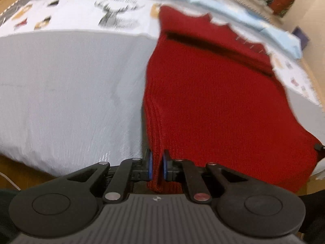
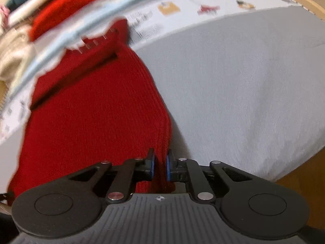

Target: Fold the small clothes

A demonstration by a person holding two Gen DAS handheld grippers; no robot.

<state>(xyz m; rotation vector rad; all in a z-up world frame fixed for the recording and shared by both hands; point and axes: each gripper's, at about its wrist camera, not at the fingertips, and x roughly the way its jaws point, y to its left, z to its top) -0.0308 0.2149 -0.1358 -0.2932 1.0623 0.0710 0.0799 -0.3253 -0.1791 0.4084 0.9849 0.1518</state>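
A red knitted garment (image 1: pixel 213 93) lies stretched over a grey cloth-covered surface (image 1: pixel 67 93). My left gripper (image 1: pixel 156 164) is shut on the garment's near left ribbed edge. In the right wrist view the same red garment (image 2: pixel 95 109) runs away from me, and my right gripper (image 2: pixel 160 167) is shut on its near right ribbed edge. The garment's far end shows a dark slit and a jagged edge. Both views are motion-blurred.
A white printed sheet (image 1: pixel 85 14) with a deer picture lies beyond the grey cloth. A pale blue strip (image 1: pixel 254 22) runs along the back. More red fabric (image 2: pixel 67 6) and cream fabric (image 2: pixel 14 59) sit behind it. Wooden floor (image 2: pixel 300 185) shows below the surface's edge.
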